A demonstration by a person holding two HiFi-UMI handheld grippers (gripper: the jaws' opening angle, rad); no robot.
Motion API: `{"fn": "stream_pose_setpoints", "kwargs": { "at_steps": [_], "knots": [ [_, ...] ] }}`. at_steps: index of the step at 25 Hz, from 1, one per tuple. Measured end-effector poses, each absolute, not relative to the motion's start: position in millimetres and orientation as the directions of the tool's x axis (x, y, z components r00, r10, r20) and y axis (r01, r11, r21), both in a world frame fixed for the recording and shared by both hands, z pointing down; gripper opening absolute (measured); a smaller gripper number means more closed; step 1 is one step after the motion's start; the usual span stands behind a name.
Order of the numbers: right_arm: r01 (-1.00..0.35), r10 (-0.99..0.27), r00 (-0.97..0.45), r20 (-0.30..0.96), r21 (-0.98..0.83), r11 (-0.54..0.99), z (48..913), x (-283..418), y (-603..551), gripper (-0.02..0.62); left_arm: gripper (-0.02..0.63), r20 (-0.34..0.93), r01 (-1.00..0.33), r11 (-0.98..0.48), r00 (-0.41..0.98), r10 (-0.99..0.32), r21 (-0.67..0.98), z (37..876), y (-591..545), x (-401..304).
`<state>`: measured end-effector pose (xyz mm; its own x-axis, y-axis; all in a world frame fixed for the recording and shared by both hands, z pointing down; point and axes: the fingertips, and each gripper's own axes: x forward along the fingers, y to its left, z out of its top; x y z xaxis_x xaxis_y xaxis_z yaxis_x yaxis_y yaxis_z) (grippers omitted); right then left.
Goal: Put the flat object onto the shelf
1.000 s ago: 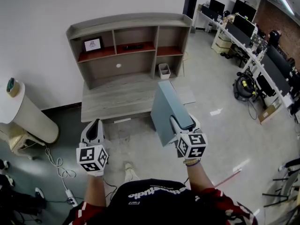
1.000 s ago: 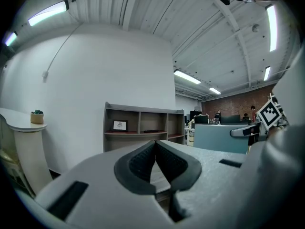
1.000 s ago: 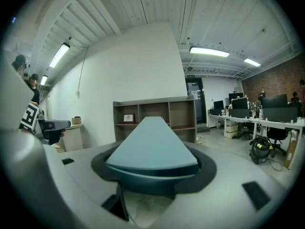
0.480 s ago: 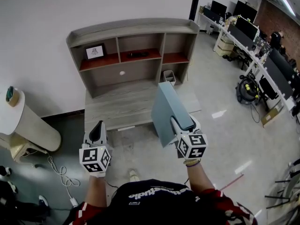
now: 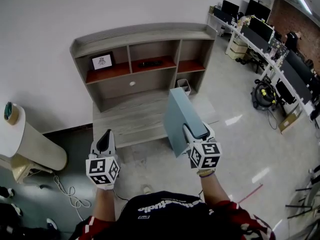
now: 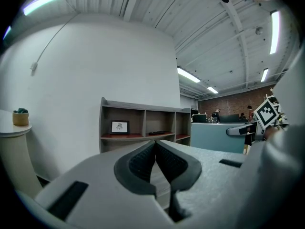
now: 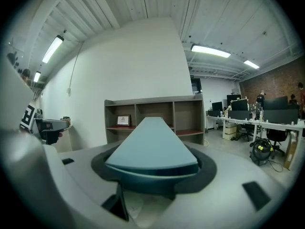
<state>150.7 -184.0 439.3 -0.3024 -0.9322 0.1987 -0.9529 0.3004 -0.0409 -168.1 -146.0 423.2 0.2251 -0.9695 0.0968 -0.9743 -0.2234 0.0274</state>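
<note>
Between the jaws of the right gripper (image 5: 196, 132) a flat blue board (image 5: 177, 116) is clamped by one end. The board is held up in the air and pointed at the shelf (image 5: 142, 33), which is not touched by it. The left gripper (image 5: 105, 139) is held low beside it, with its jaws pressed together and nothing between them. A small picture (image 5: 102, 61) is seen in the shelf's left box.

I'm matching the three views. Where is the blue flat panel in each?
Head view: blue flat panel right of centre, held in the right gripper.
Left gripper view: at the right, mid-height.
Right gripper view: centre, between the jaws.
Shared landmark: the shelf unit.
</note>
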Motion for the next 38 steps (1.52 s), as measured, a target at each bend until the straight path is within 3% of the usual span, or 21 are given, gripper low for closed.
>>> {"fn": "stream_pose_setpoints", "kwargs": {
  "at_steps": [16,38],
  "knots": [
    [-0.965,-0.942,-0.258,0.215,-0.021,0.260,445.0,99.3,-204.7,0.284,0.006,0.079,-0.960,-0.274,0.278,-0.957,0.055,428.6,-177.7,-210.2],
    [-0.964,-0.937,-0.261,0.232,-0.008,0.266,457.7,70.2,-239.0,0.284,0.006,0.077,-0.969,-0.228,0.236,-0.969,0.094,442.2,-190.7,-243.8]
  ]
}}
